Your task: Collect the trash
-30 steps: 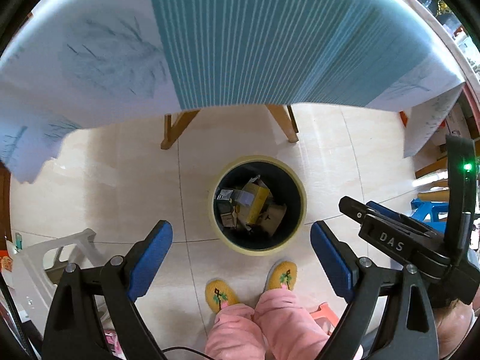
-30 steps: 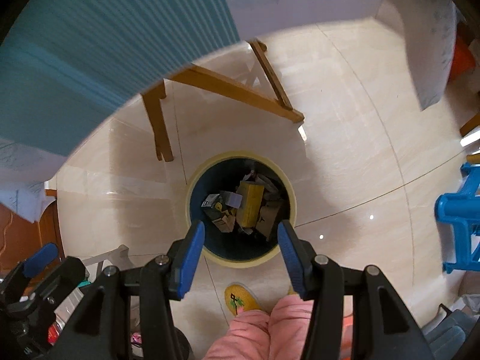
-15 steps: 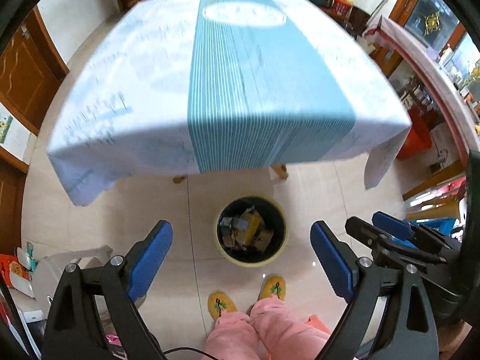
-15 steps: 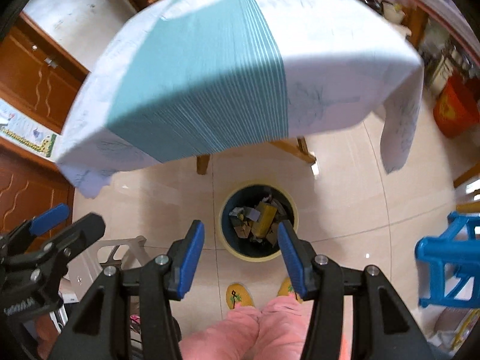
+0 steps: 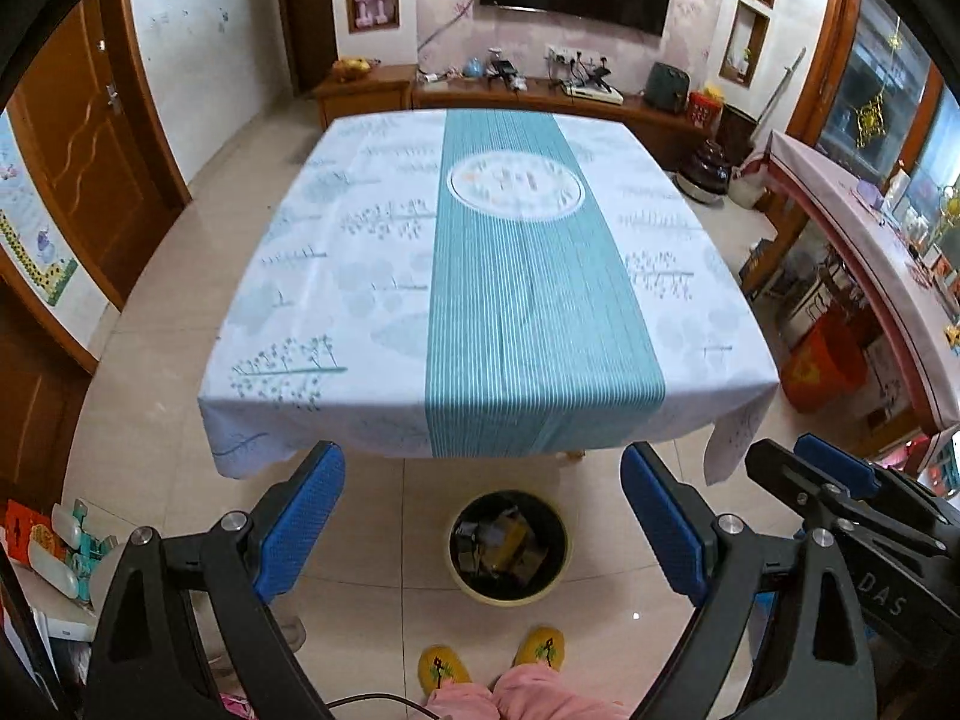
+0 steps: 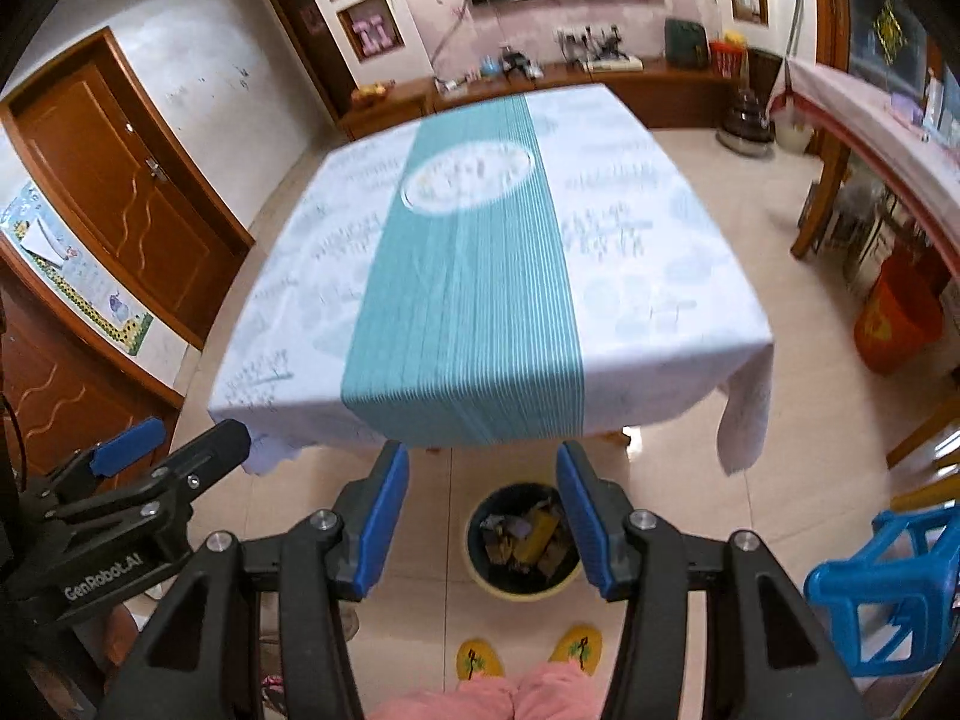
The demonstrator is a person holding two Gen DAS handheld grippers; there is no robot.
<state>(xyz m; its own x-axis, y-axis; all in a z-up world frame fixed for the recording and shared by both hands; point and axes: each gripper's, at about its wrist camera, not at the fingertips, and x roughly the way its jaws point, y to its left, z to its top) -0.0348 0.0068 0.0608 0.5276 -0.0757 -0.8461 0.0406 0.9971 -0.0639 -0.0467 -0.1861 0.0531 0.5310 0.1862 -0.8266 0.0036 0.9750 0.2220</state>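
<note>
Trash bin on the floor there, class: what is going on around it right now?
A person in pink trousers and yellow slippers stands at the trash bin, which holds boxes and wrappers. Both the left gripper and right gripper are open and hold nothing. The tablecloth shows no trash.

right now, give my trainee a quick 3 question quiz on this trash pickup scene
1. True or false: the left tool holds a piece of trash.
2. Where does the trash bin stand? A) on the table B) on the floor by the table's near edge C) beside the door
3. What colour is the striped band down the tablecloth?

Key: 1 false, both tools are empty, the right tool too. 2 B. 3 teal.
</note>
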